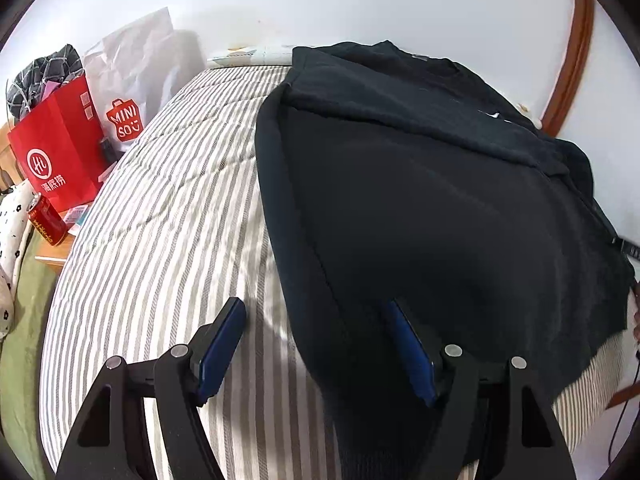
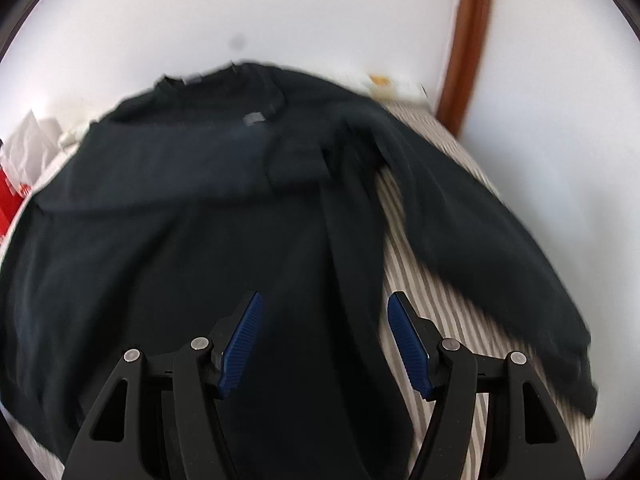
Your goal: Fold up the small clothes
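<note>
A black long-sleeved top (image 1: 420, 208) lies flat on a striped bed cover (image 1: 160, 208), collar toward the wall. One sleeve is folded across its chest (image 1: 400, 120). In the right wrist view the top (image 2: 180, 240) fills the middle, and its other sleeve (image 2: 480, 232) stretches out to the right over the stripes. My left gripper (image 1: 315, 304) hovers open over the top's left edge, one finger over the bed and one over the cloth. My right gripper (image 2: 325, 296) is open above the top's right side edge, with nothing pinched.
A red paper bag (image 1: 60, 152), a white shopping bag (image 1: 132, 80) and a red can (image 1: 46, 220) stand on a small wooden stand left of the bed. A white wall is behind. A brown door frame (image 2: 468, 48) rises at the right.
</note>
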`<state>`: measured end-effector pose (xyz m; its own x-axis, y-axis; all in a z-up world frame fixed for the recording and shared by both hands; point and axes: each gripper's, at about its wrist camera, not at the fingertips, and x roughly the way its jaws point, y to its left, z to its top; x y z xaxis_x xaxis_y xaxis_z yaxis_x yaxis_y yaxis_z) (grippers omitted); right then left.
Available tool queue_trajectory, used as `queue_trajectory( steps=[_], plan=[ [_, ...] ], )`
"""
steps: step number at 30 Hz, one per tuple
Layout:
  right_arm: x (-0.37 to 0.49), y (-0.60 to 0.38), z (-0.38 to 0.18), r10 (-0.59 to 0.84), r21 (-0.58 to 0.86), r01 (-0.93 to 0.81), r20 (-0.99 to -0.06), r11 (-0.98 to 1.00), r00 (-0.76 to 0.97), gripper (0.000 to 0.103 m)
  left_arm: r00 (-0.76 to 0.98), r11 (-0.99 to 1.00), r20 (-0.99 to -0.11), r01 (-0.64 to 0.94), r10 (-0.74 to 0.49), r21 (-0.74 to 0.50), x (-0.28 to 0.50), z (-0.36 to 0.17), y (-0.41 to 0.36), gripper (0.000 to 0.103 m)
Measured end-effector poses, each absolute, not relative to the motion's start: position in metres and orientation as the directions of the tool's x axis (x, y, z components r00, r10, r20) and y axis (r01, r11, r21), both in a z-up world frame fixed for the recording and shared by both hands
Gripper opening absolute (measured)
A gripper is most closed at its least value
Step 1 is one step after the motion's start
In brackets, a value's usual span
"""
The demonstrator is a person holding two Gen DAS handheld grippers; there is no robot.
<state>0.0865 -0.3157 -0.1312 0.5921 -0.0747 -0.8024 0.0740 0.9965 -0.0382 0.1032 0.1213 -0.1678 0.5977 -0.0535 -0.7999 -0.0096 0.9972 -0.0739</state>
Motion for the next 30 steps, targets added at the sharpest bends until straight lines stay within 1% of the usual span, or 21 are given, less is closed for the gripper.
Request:
queue_trajectory(
  steps=[2,5,7,8,10,11,12,13,14,15,19,22,25,30],
  plan=[
    [0.070,-0.321,-0.141,-0.044,-0.005,0.069,-0.815,0.998,0.577,0.064,0.597,0.995,-0.797,0.010,-0.089,-0.104,0.093,-0.169,0.121,0.070],
    [0.048,-0.320,-0.147,-0.034,0.001,0.059,-0.808,0.998,0.588,0.064,0.600,0.991,-0.792,0.019,-0.116,-0.130,0.084,-0.168,0.119,0.063],
    [0.038,-0.318,-0.149,-0.038,-0.007,0.055,-0.803,0.998,0.595,0.064,0.603,0.988,-0.787,0.016,-0.130,-0.151,0.080,-0.168,0.118,0.053],
    [0.034,-0.317,-0.150,-0.043,-0.011,0.057,-0.801,0.998,0.597,0.064,0.603,0.988,-0.786,0.016,-0.132,-0.154,0.079,-0.168,0.118,0.051],
    [0.030,-0.317,-0.150,-0.042,-0.013,0.051,-0.793,0.999,0.607,0.059,0.605,0.986,-0.783,0.020,-0.145,-0.167,0.077,-0.169,0.116,0.036],
    [0.028,-0.317,-0.151,-0.037,-0.015,0.042,-0.790,0.999,0.612,0.046,0.609,0.985,-0.780,0.018,-0.146,-0.171,0.076,-0.169,0.115,0.033],
    [0.029,-0.317,-0.151,-0.031,-0.013,0.035,-0.792,0.999,0.610,0.032,0.611,0.985,-0.779,0.012,-0.142,-0.170,0.075,-0.170,0.114,0.026],
    [0.026,-0.318,-0.151,-0.035,-0.015,0.038,-0.789,0.999,0.613,0.026,0.615,0.987,-0.778,-0.004,-0.127,-0.164,0.075,-0.170,0.115,0.018],
    [0.024,-0.320,-0.150,-0.036,-0.014,0.040,-0.784,0.999,0.620,0.016,0.615,0.988,-0.781,-0.019,-0.112,-0.156,0.074,-0.170,0.117,0.014],
    [0.022,-0.321,-0.148,-0.022,-0.002,0.032,-0.781,0.999,0.624,0.015,0.613,0.986,-0.782,-0.023,-0.116,-0.164,0.073,-0.170,0.120,0.013],
    [0.012,-0.329,-0.139,0.013,0.047,0.035,-0.767,0.998,0.641,0.013,0.614,0.981,-0.777,-0.018,-0.143,-0.195,0.065,-0.166,0.127,0.011],
    [0.003,-0.333,-0.132,0.039,0.074,0.028,-0.763,0.997,0.645,0.012,0.618,0.982,-0.774,-0.013,-0.139,-0.187,0.057,-0.161,0.130,0.011],
    [-0.008,-0.333,-0.124,0.052,0.077,0.012,-0.760,0.997,0.647,0.012,0.623,0.984,-0.771,-0.009,-0.132,-0.175,0.049,-0.154,0.134,0.011],
    [-0.023,-0.330,-0.117,0.049,0.052,-0.014,-0.764,0.999,0.643,0.012,0.617,0.981,-0.774,-0.015,-0.142,-0.192,0.033,-0.156,0.138,0.011]
  ],
)
